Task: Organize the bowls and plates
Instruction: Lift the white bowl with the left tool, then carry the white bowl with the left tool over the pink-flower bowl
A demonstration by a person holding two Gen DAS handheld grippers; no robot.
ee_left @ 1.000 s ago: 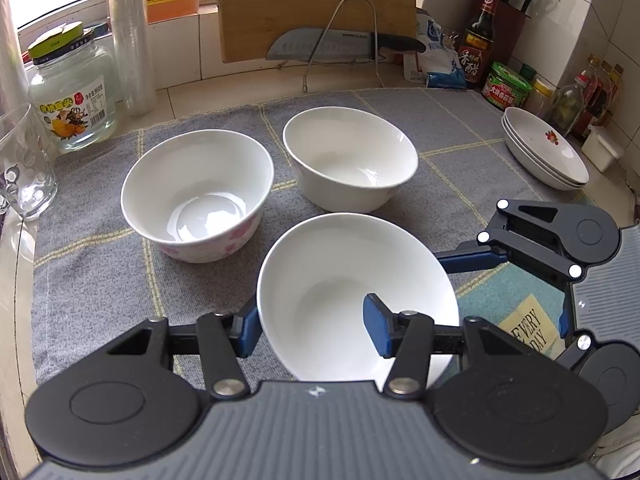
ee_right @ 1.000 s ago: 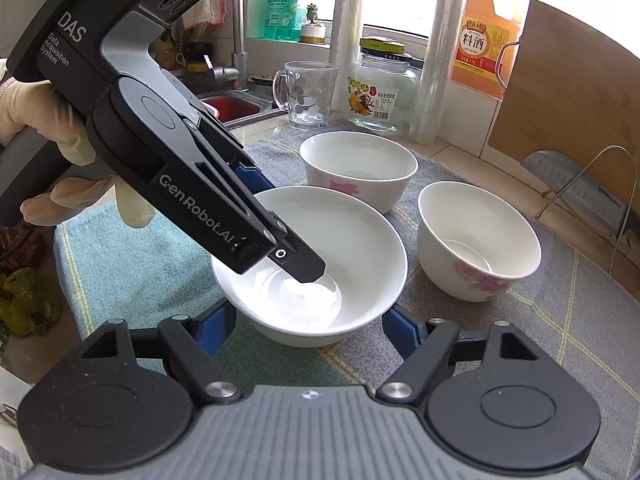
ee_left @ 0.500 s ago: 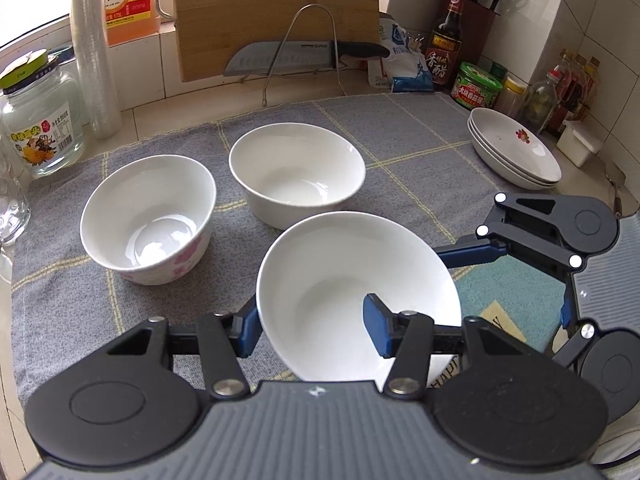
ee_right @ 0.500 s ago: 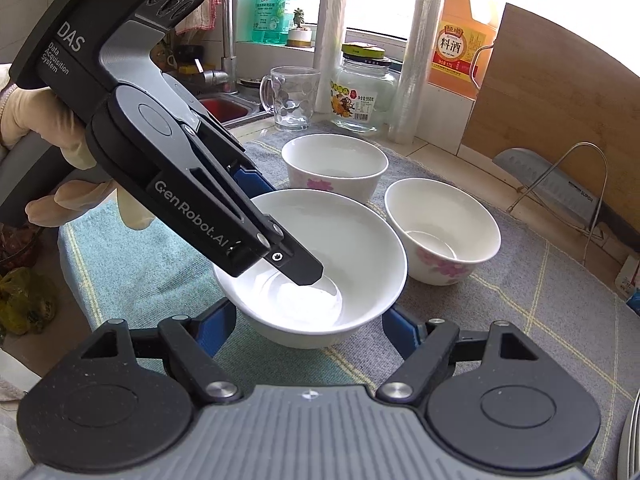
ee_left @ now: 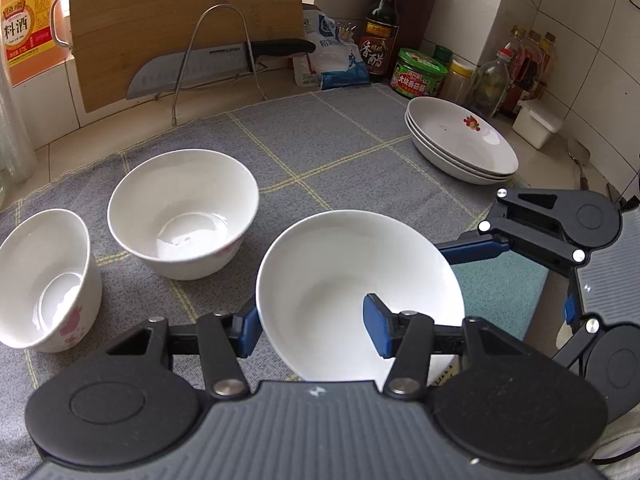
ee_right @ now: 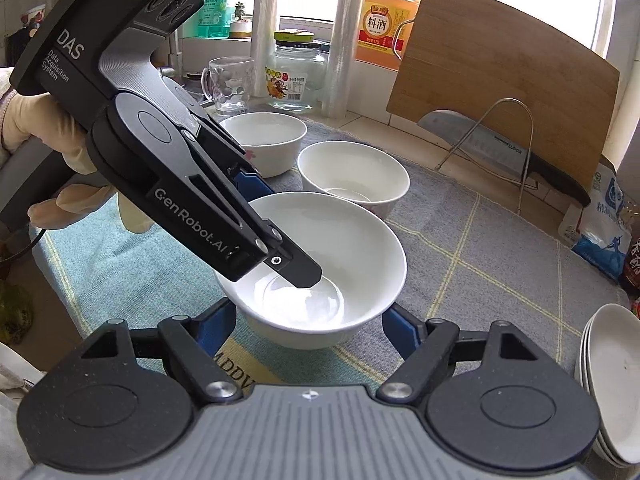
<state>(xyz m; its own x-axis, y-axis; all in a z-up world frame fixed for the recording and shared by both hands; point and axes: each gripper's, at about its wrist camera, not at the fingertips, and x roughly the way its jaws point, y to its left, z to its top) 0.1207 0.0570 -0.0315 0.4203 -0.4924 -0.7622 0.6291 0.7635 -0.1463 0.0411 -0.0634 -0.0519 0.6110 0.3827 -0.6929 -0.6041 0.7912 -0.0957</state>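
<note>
Two grippers meet on one wide, plain white ceramic bowl (ee_left: 352, 280), and you hold it over the near edge of the grey checked cloth (ee_left: 340, 148), where a teal towel (ee_right: 104, 256) shows beneath. Your left gripper (ee_left: 312, 330) pinches the bowl's near wall, one blue pad outside and one inside, closed tight on the rim. Your right gripper (ee_right: 306, 326) brackets the same bowl from outside, its blue pads against both flanks, though whether they press you cannot tell. Two smaller white bowls with pink flower prints (ee_left: 182, 212) (ee_left: 44, 280) stand just beside each other on the cloth, left of the held bowl in the left wrist view. Well apart, at the cloth's far right corner, sits a stack of shallow white plates (ee_left: 464, 146).
</note>
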